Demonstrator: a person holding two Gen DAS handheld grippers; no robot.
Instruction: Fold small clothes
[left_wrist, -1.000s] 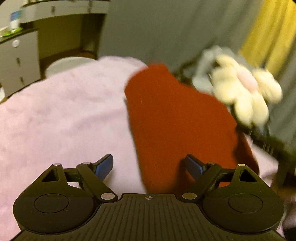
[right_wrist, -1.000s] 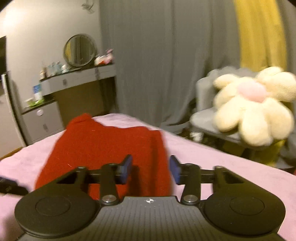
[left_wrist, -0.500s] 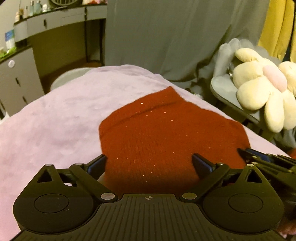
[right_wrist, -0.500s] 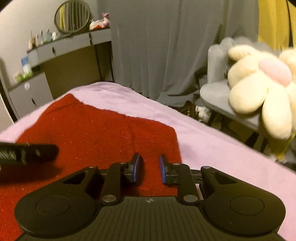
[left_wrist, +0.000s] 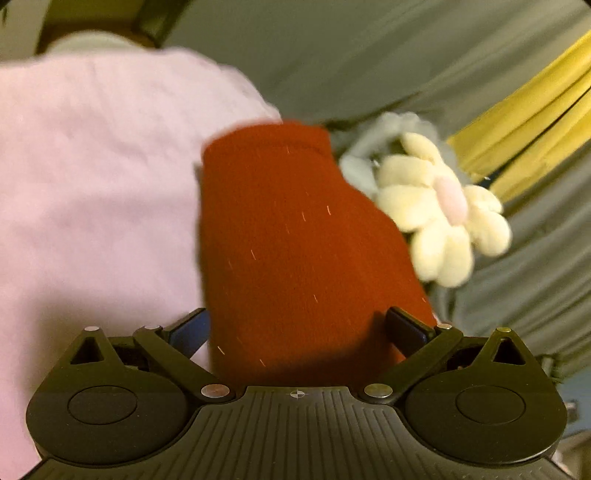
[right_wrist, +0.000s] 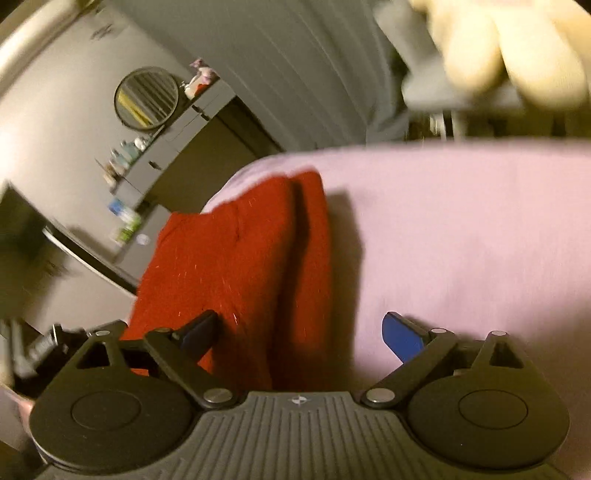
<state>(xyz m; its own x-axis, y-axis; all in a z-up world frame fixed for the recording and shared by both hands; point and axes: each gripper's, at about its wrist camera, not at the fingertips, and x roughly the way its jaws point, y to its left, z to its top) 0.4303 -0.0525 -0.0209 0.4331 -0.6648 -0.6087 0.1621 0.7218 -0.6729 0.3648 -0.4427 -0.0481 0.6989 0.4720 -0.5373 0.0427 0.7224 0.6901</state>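
we work over a pink blanket (right_wrist: 461, 229) covering the bed. on it lies the red knit garment (left_wrist: 295, 240), folded into a long strip whose long axis runs straight away from both of our grippers. our left gripper (left_wrist: 295, 328) stands wide open, straddling the strip's near end with no pad pressing it. our right gripper (right_wrist: 299, 332) is opening, the strip's right edge between its jaws, ungripped. we judge the left hand sits squarest for lifting the near end.
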